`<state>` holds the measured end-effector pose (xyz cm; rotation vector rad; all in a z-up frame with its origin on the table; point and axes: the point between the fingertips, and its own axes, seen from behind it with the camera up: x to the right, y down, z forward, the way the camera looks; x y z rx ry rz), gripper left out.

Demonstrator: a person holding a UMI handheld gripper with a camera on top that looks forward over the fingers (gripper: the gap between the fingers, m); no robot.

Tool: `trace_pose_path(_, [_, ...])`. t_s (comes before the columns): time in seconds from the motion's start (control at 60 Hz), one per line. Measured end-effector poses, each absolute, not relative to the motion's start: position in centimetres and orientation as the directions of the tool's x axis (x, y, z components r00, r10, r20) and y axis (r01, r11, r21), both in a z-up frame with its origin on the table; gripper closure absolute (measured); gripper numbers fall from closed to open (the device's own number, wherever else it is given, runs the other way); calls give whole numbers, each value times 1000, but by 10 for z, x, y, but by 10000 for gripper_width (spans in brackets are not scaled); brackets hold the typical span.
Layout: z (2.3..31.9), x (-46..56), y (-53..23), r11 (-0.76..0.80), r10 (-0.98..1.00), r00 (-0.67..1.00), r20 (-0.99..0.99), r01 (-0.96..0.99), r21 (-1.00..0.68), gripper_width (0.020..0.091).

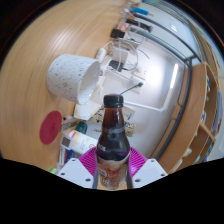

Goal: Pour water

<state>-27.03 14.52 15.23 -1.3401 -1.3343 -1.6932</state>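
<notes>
A dark bottle with a black cap and a pale label stands upright between my fingers. My gripper is shut on the bottle, with both magenta pads pressed to its sides. Beyond the bottle, a white speckled mug lies tilted on the wooden table, its mouth turned toward the bottle. The bottle's base is hidden below the fingers.
A red round coaster lies left of the fingers. A glass jar and small items stand on a white tray beyond the mug. A white wall and a wooden frame rise on the right.
</notes>
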Motion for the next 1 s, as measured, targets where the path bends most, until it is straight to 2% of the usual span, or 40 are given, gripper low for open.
trace_pose_path(0.083, [141, -258, 135, -369, 110, 31, 993, 930, 12, 713])
trace_pose_path(0.167, [135, -254, 130, -391, 52, 377, 925, 860, -329, 714])
trace_pose_path(0.25, [130, -263, 132, -376, -31, 641, 767, 703, -603, 711])
trace_pose_path(0.367, [135, -266, 136, -346, -45, 899, 435, 394, -852, 709])
trace_pose_path(0.483, [139, -276, 144, -299, -32, 989, 147, 131, -945, 711])
trace_pose_path(0.617, [135, -283, 155, -283, -8, 1000, -19, -20, -959, 711])
trace_pose_path(0.8, [105, -282, 164, -303, -17, 999, -32, -36, -952, 695])
trace_pose_path(1.0, [105, -281, 164, -294, -34, 998, -45, -53, -954, 693])
